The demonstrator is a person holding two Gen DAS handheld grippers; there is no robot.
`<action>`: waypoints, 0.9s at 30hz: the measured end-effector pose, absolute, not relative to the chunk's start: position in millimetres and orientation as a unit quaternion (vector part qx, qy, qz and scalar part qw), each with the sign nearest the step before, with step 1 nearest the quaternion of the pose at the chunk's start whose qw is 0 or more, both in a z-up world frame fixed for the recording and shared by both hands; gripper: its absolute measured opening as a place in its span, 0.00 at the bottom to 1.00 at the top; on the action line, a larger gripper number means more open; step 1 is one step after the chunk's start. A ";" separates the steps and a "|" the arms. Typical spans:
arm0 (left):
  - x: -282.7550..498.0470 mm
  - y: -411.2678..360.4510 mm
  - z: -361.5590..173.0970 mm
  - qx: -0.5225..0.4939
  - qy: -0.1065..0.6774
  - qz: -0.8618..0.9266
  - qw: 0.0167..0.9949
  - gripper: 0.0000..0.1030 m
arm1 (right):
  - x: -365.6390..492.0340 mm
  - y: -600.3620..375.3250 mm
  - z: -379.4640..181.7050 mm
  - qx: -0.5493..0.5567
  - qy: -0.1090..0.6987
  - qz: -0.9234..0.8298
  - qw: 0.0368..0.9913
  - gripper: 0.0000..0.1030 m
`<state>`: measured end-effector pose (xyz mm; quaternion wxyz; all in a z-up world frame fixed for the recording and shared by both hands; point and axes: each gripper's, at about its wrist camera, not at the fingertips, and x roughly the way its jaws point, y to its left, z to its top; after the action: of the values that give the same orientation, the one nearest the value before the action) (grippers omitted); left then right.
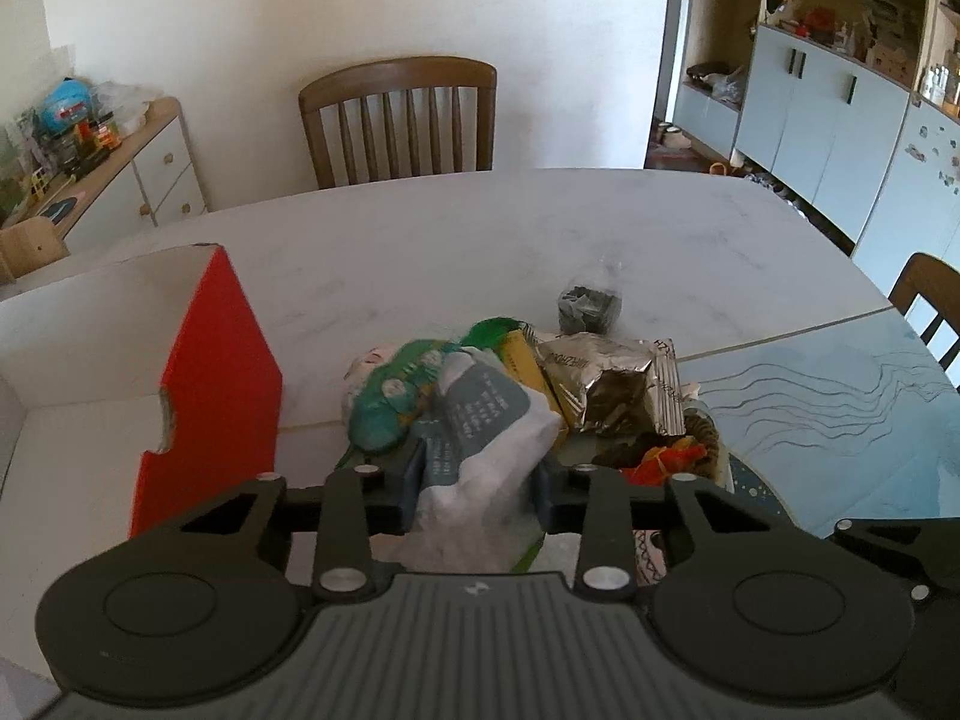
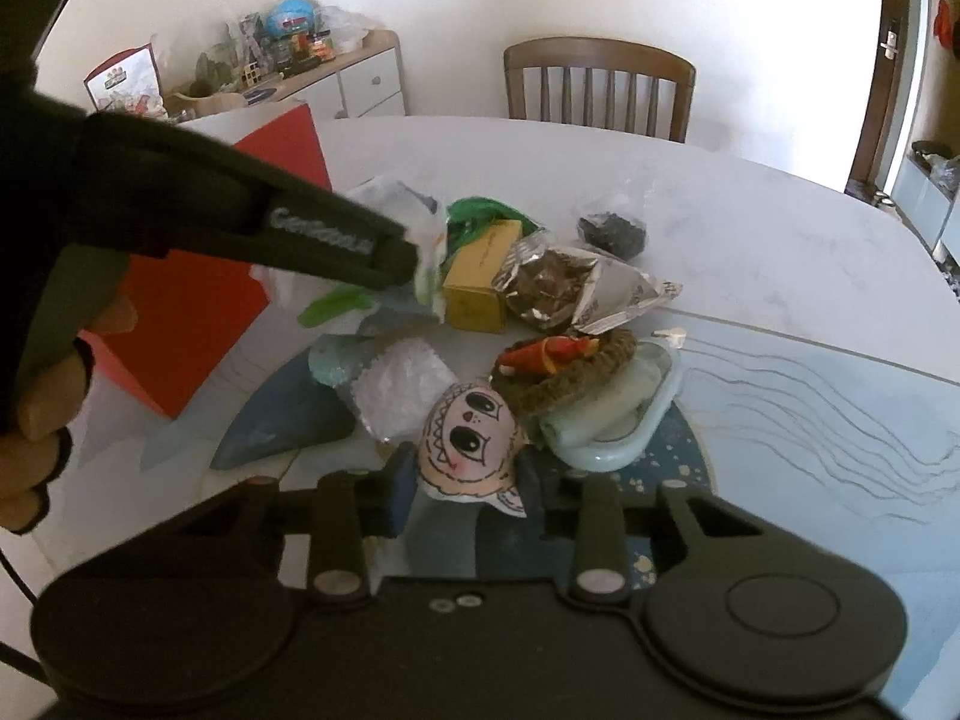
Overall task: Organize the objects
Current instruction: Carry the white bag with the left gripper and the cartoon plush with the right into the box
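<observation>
My left gripper (image 1: 477, 483) is shut on a white and grey-blue packet (image 1: 486, 414), at the near edge of a pile on the table. The right wrist view shows the left gripper (image 2: 411, 264) from the side, pinching that white packet (image 2: 429, 228). My right gripper (image 2: 468, 483) is shut on a small pouch with a cartoon face (image 2: 471, 438), one pad against each side. In the pile lie a green packet (image 1: 384, 402), a yellow box (image 2: 477, 291), a silver foil packet (image 2: 558, 282) and a dark little bag (image 2: 612, 231).
An open red box with a white inside (image 1: 210, 384) stands left of the pile. A brown woven ring holding a red-orange thing (image 2: 564, 360), a pale green dish (image 2: 612, 420) and a blue-grey flat piece (image 2: 282, 420) lie nearby. A wooden chair (image 1: 399, 120) stands beyond the table (image 1: 480, 228).
</observation>
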<state>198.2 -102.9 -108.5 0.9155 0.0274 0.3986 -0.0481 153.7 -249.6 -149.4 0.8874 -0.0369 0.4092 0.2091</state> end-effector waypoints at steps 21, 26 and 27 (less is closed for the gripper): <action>134.3 -51.0 -11.6 -0.038 0.347 -0.028 0.937 0.33 | 133.8 -240.6 -41.6 -0.034 0.354 0.247 0.901 0.31; 129.1 -15.0 6.1 -0.049 0.332 -0.020 0.942 0.33 | 129.4 -211.2 -16.6 -0.049 0.330 0.264 0.905 0.31; 128.9 -5.9 8.6 -0.050 0.330 -0.018 0.943 0.33 | 130.7 -204.1 -13.7 -0.051 0.327 0.267 0.905 0.31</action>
<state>128.9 -5.9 8.6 0.9427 -0.0497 0.3295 -0.0179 130.7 -204.1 -13.7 0.9053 -0.0514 0.3267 0.2666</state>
